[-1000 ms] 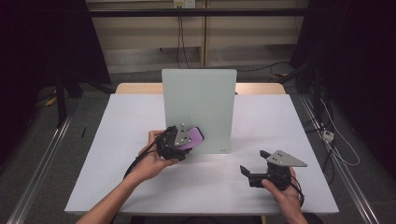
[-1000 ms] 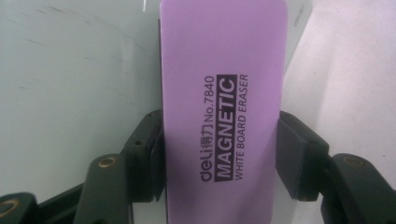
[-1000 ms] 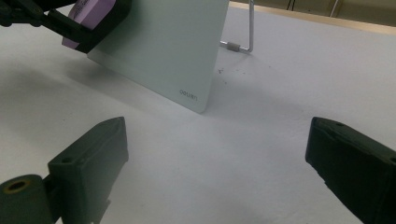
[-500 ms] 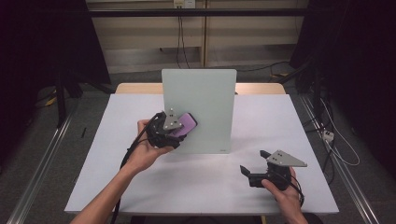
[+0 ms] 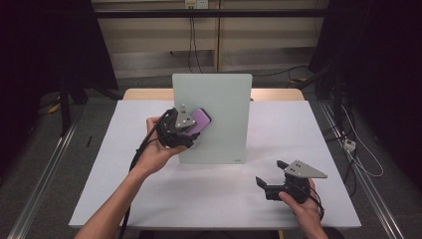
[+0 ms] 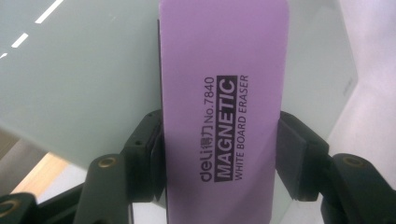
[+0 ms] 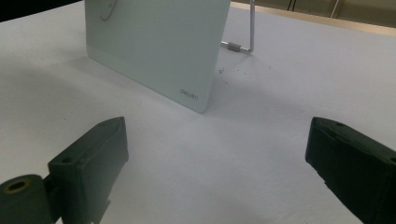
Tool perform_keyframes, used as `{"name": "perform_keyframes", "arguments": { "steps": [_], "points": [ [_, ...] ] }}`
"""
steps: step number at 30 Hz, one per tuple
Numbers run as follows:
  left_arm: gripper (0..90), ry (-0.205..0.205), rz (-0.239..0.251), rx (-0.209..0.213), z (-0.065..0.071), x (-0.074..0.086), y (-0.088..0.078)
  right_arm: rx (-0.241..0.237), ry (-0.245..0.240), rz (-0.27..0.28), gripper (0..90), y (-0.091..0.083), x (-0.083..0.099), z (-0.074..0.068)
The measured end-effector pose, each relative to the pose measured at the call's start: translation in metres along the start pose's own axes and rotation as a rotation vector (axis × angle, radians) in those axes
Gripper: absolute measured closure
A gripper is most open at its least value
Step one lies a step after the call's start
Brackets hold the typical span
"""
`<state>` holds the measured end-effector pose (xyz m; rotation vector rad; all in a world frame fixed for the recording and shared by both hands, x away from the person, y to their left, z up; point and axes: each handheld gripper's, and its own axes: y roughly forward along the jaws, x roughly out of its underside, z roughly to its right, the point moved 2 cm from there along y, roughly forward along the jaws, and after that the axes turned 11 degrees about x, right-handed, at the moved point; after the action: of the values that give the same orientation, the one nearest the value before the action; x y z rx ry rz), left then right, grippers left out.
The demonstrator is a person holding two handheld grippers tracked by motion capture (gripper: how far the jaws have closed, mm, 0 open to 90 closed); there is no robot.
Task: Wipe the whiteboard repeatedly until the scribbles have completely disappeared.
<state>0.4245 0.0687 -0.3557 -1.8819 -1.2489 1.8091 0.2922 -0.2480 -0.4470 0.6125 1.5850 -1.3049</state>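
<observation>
Your left hand-held gripper (image 5: 191, 125) clamps purple magnetic eraser (image 6: 223, 107) by long edges, flat against upper left face of upright whiteboard (image 5: 219, 99), likely for wiping. Board leans on rear wire stand (image 7: 245, 44). Your right hand-held gripper (image 5: 271, 179) rests on surface (image 5: 209, 199) right of board, jaws spread wide, empty.

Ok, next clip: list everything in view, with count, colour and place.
Table: one, white, centre of the high view.
Whiteboard: one, pale grey-white, standing upright mid-table on a metal stand.
Eraser: one, purple, printed "Magnetic White Board Eraser", held against the whiteboard's left part.
Left gripper: black, fingers shut on the eraser's sides.
Right gripper: black, open, low over the table's front right.
Hands: two, one on each gripper.
</observation>
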Motion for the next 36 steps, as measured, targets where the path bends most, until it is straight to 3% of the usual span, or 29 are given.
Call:
{"name": "perform_keyframes", "arguments": {
  "steps": [5, 15, 21, 29, 31, 32, 34, 35, 36],
  "points": [
    [40.9, 0.046, -0.039, 0.023, 0.011, 0.01, 0.012, 0.0, -0.002, -0.001, 5.8, 0.0, 0.0, 0.0],
    [40.9, 0.077, -0.084, 0.069, 0.029, 0.031, 0.03, 0.001, 0.001, 0.0, 5.8, -0.001, 0.0, -0.001],
    [41.0, 0.094, -0.134, 0.121, 0.039, 0.039, 0.042, 0.0, 0.0, 0.001, 5.8, 0.0, 0.0, -0.001],
    [40.9, 0.109, -0.155, 0.158, 0.048, 0.039, 0.055, 0.007, 0.0, 0.001, 5.9, 0.0, 0.0, -0.001],
    [40.9, 0.092, -0.161, 0.204, 0.051, 0.036, 0.061, 0.008, 0.002, -0.001, 5.9, 0.0, 0.0, 0.0],
    [40.9, 0.11, -0.167, 0.212, 0.053, 0.034, 0.064, 0.008, -0.001, 0.001, 5.9, 0.0, 0.0, 0.0],
    [41.0, 0.121, -0.163, 0.173, 0.058, 0.031, 0.067, 0.007, 0.0, 0.0, 5.9, 0.001, 0.0, 0.0],
    [41.0, 0.117, -0.168, 0.186, 0.057, 0.03, 0.065, 0.004, -0.002, -0.001, 5.9, 0.001, 0.0, 0.0],
    [41.0, 0.111, -0.143, 0.182, 0.055, 0.031, 0.065, 0.001, -0.006, 0.0, 5.9, 0.0, 0.0, -0.001]
  ]
}}
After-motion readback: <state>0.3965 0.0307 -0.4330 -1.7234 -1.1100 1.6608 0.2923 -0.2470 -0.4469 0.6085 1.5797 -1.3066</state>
